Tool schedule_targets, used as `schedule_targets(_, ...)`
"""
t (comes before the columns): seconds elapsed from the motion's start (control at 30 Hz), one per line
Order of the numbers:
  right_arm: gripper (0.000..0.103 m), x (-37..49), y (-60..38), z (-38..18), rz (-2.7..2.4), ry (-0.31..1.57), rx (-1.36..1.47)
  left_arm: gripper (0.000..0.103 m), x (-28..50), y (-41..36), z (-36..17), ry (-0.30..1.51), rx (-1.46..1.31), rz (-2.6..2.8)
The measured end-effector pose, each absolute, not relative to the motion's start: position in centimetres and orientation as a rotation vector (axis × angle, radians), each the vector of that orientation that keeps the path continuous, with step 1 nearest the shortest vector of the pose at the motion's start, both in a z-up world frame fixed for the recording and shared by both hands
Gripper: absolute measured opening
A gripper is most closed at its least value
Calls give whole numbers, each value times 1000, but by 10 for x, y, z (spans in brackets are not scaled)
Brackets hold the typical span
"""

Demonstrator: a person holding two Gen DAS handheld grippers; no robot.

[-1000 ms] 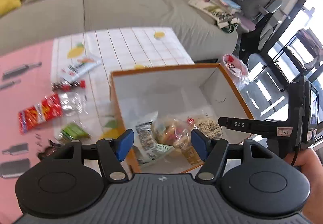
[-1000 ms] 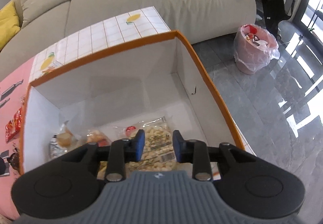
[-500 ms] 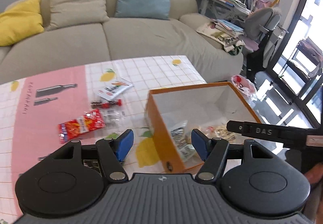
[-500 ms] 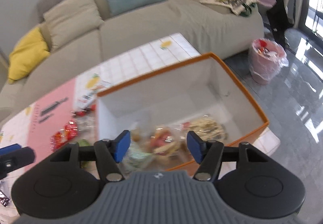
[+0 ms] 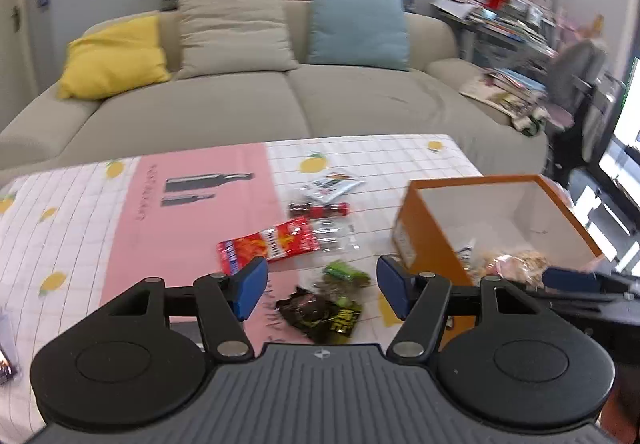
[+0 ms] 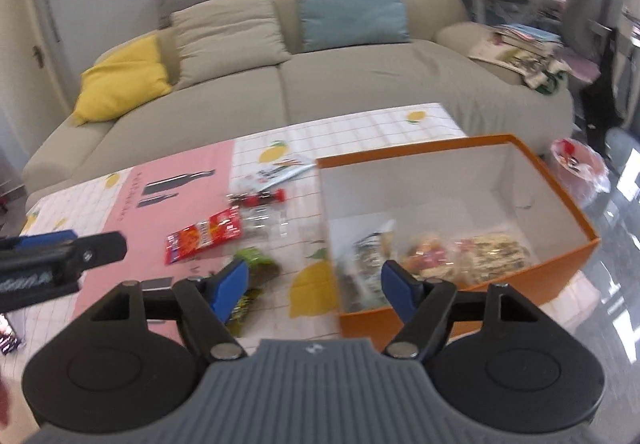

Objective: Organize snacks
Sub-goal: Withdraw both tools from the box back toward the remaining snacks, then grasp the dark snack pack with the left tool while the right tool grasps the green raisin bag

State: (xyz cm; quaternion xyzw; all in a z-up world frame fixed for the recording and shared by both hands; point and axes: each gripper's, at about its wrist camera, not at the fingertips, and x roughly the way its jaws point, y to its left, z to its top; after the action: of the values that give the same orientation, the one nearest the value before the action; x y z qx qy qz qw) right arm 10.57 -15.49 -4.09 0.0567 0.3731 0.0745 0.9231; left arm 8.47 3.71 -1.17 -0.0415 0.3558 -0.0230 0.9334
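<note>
An orange box (image 6: 556, 188) with white inside stands on the table's right end and holds several snack bags (image 6: 432, 258); it also shows in the left wrist view (image 5: 424, 224). Loose snacks lie left of it: a red packet (image 5: 268, 244), a green and dark packet (image 5: 328, 304), a clear packet (image 5: 332, 234), a red-capped stick (image 5: 320, 209) and a white packet (image 5: 330, 186). My left gripper (image 5: 318, 286) is open and empty, above the green and dark packet. My right gripper (image 6: 314, 286) is open and empty, near the box's front left corner.
The table (image 5: 72, 212) has a checked lemon cloth with a pink panel. A beige sofa (image 5: 248, 100) with cushions stands behind it. A pink bin (image 6: 576, 168) is on the floor right of the box. A cluttered desk and chair (image 6: 592, 28) are far right.
Both grippers pulled back and up from the box, and both views swung left toward the loose snacks. My right gripper's jaws opened wider.
</note>
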Motion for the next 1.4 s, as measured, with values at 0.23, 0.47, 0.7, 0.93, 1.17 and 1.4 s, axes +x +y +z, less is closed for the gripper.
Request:
schedule_targets(0.23,77,107,-126,-55,215,759,107,74,91,63,-31,757,-108,1)
schedule_targets(0.47,76,115,-99,-74,278,741,17,74,106,78,-52,824,-115,19)
schedule_targets(0.7,60,135,-74,-98,332,760,-62,70,125,96,-72,882,-158,46)
schedule_targets(0.93,57,164,-57,-122,340,783,-93,68,145,106,-92,919,-168,77)
schedule_targets(1.17,57,183,-56,-143,308,802,-104,67,164,107,-110,945,-172,38)
schedule_targets(1.4,56,198,-56,-160,299,825,-109,67,175,103,-127,994,-180,-21)
